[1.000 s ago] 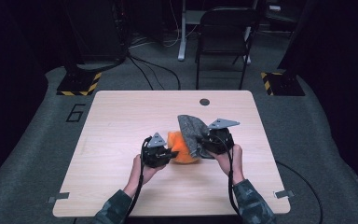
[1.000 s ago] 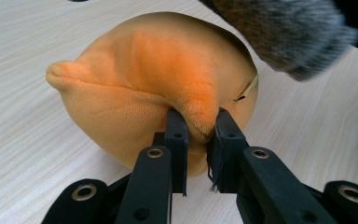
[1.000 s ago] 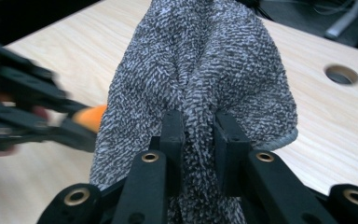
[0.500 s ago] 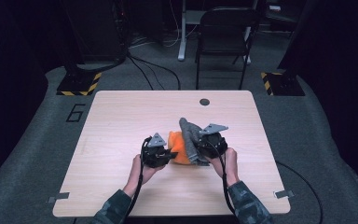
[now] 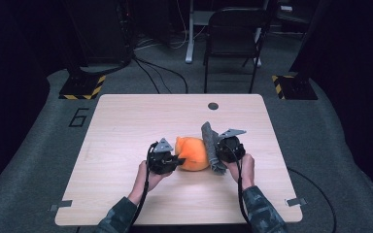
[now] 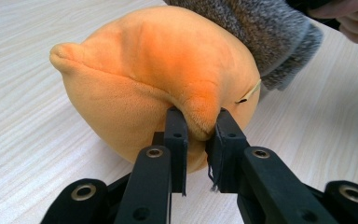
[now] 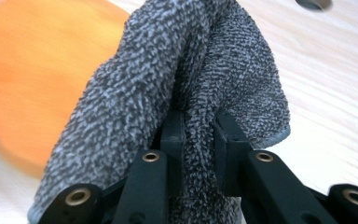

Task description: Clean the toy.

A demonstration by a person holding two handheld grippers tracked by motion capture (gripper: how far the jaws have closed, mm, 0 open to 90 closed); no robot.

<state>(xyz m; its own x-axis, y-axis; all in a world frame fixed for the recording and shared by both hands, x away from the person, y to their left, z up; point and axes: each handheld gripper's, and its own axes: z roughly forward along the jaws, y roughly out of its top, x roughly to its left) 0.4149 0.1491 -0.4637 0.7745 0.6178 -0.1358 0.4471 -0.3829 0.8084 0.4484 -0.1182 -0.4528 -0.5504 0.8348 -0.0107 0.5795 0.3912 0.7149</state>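
1. The fingers (image 6: 176,140) of the left gripper (image 6: 198,140) are pinched narrowly on a fold of the orange plush toy (image 6: 158,79); the fingers (image 7: 171,140) of the right gripper (image 7: 198,135) are clamped on a bunched fold of the grey terry cloth (image 7: 186,70).
2. The orange plush toy (image 5: 193,153) is seen in the high view lying near the middle of the wooden table (image 5: 126,121), slightly toward 6 o'clock, between the two grippers.
3. The grey terry cloth (image 5: 211,145) is draped against the toy's 3 o'clock side, its upper end reaching toward 12 o'clock and its lower end resting on the table.
4. The left gripper (image 5: 172,160) is placed at the toy's 9 o'clock side, the right gripper (image 5: 223,148) at its 3 o'clock side, each held by a hand coming in from 6 o'clock.
5. The step in hand is judged to be the wiping or covering of the toy with the cloth while the toy is steadied.
6. The next move is judged to call for the cloth to be drawn across the toy's top toward 9 o'clock, with the left pinch kept firm so that the soft toy is not rolled.
7. A dark round grommet (image 5: 213,106) is set in the table toward 12 o'clock, well apart from the work.
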